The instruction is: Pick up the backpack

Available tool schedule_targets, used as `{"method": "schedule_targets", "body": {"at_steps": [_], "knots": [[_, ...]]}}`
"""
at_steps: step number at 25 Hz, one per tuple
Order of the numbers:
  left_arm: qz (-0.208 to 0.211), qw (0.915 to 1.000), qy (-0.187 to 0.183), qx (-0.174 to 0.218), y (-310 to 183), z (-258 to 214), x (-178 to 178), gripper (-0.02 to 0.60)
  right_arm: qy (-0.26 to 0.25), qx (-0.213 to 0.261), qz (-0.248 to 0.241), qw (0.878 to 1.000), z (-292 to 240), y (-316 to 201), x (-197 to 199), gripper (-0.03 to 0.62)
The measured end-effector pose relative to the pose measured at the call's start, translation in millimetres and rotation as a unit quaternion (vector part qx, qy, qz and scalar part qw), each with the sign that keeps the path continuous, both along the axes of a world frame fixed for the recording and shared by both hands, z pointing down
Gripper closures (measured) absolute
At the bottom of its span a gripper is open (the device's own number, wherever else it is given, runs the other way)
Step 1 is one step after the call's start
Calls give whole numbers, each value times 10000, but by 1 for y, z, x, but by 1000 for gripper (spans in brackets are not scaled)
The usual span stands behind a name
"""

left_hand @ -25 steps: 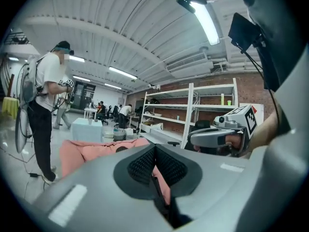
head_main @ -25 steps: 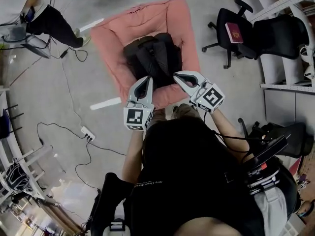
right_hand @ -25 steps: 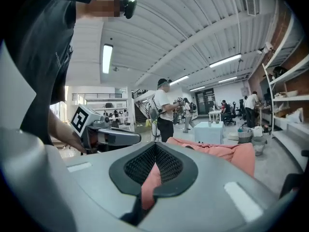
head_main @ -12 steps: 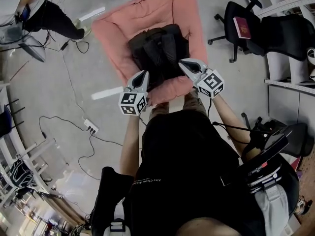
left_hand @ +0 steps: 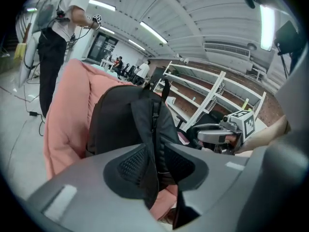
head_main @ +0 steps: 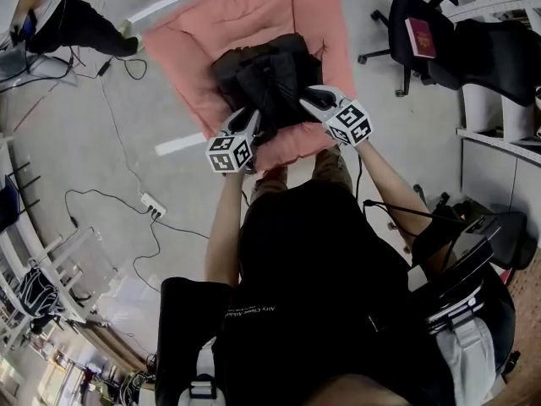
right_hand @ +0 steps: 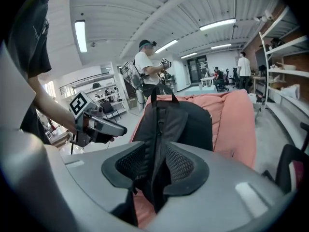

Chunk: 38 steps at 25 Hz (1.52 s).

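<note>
Backpack of black fabric (head_main: 269, 83), one, is lying on one pink padded cushion (head_main: 190, 45); left gripper (head_main: 251, 117) and right gripper (head_main: 307, 98), two, are opening, each straddling one black strap (left_hand: 148, 129).

Right claw (right_hand: 155, 154), jaws opening, backpack strap (right_hand: 157, 124) between them, pink cushion (right_hand: 236, 124) behind

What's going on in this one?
A person leans over a black backpack lying on a pink cushion on the floor, a gripper in each hand. The left gripper and right gripper each have one of its straps between their jaws, which are opening and not clamped. Nothing is lifted yet.
</note>
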<state>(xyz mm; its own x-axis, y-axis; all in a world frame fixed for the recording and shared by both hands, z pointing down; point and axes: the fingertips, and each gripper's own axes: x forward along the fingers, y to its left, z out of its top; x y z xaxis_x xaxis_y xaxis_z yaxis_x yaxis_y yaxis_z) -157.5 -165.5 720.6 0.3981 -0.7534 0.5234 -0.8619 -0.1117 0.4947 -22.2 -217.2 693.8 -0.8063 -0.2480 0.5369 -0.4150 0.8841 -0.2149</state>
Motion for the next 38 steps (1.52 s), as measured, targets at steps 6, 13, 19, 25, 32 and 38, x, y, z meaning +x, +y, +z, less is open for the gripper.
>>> {"method": "schedule_targets", "body": {"at_steps": [6,13,19,25,32,38], "knots": [[50,9987,296,-415,-7,36,14,427,276,-469,70,9985,52,-4,-12,369],[-179,9950,705,-681,-31,64,19,396,524,-783,-60,9955,96,-10,-27,358],[-85,9937,722,-854,-45,82,29,396,709,-875,-203,9934,114,-9,-49,364],[-132,9937,649,-904,-54,93,33,465,1035,-668,-55,9924,131,-11,-65,440],[78,9952,724,-650,-43,85,40,551,889,-813,18,9927,124,4,-66,553],[568,9915,1083,-441,-15,68,48,551,429,-1145,-196,9923,101,34,-58,553]]}}
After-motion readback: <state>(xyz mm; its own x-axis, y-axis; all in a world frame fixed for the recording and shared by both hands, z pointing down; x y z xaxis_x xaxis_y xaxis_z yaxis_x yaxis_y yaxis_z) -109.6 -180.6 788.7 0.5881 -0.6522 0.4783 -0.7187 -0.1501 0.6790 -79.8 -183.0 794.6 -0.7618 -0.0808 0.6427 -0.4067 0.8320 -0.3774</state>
